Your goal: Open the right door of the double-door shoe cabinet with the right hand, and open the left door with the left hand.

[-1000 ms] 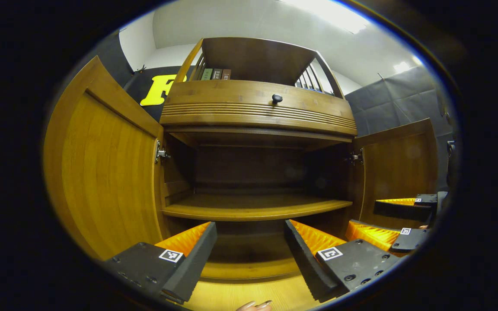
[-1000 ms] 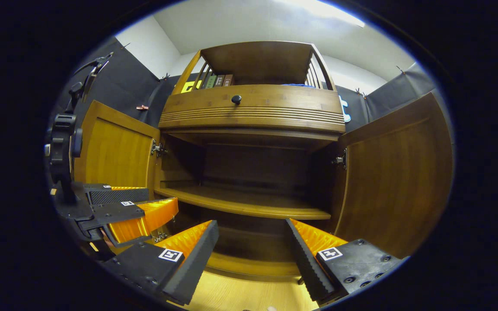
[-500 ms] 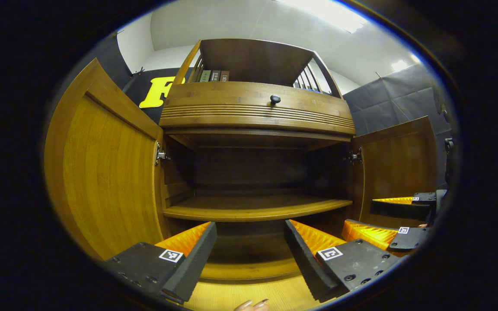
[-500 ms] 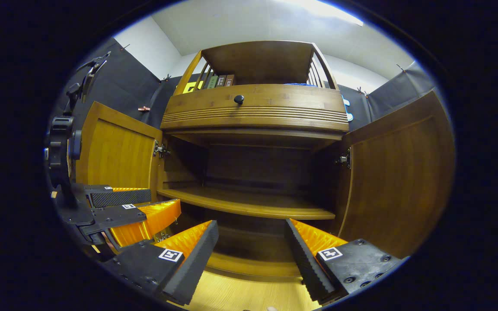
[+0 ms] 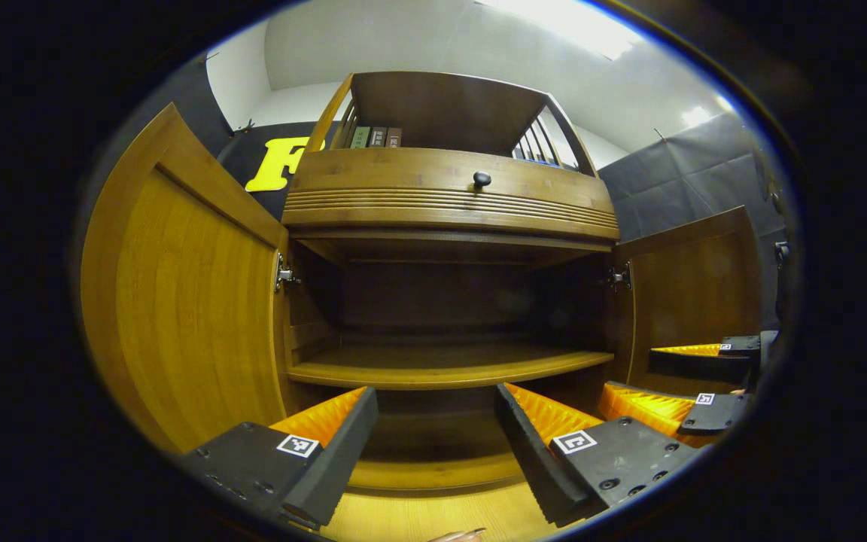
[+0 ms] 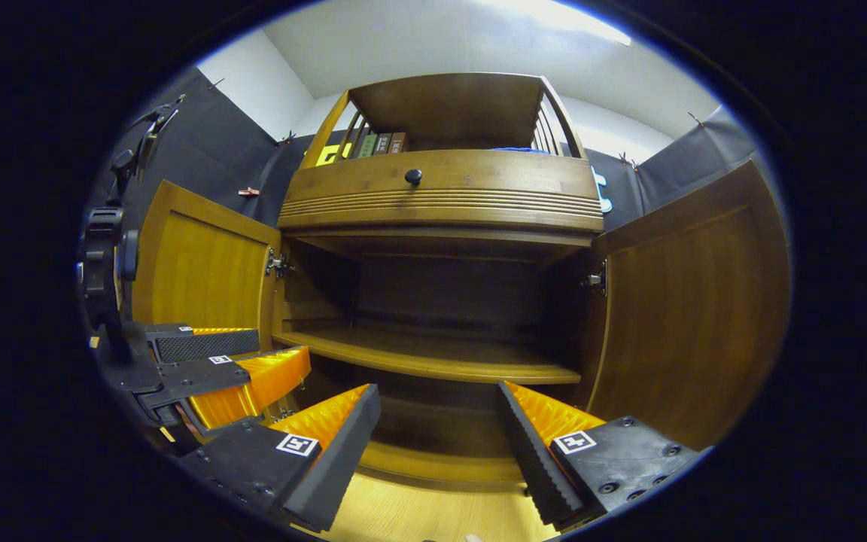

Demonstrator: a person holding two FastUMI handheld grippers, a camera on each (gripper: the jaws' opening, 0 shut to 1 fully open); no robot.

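A recording booth: black cloth walls (image 6: pixel 208 162) surround a wooden shoe cabinet (image 6: pixel 441 196).

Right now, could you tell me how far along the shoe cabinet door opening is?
It looks done: the left door and right door both stand swung wide, baring the inner shelf. Nothing is in hand; the left gripper and right gripper hang open in front of the cabinet, touching neither door. Nothing appears left but withdrawing.

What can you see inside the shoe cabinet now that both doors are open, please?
Inside the shoe cabinet, a bare wooden shelf spans the middle. The space above it looks empty. The bottom compartment is partly hidden by the left tongs, and the back is in shadow.
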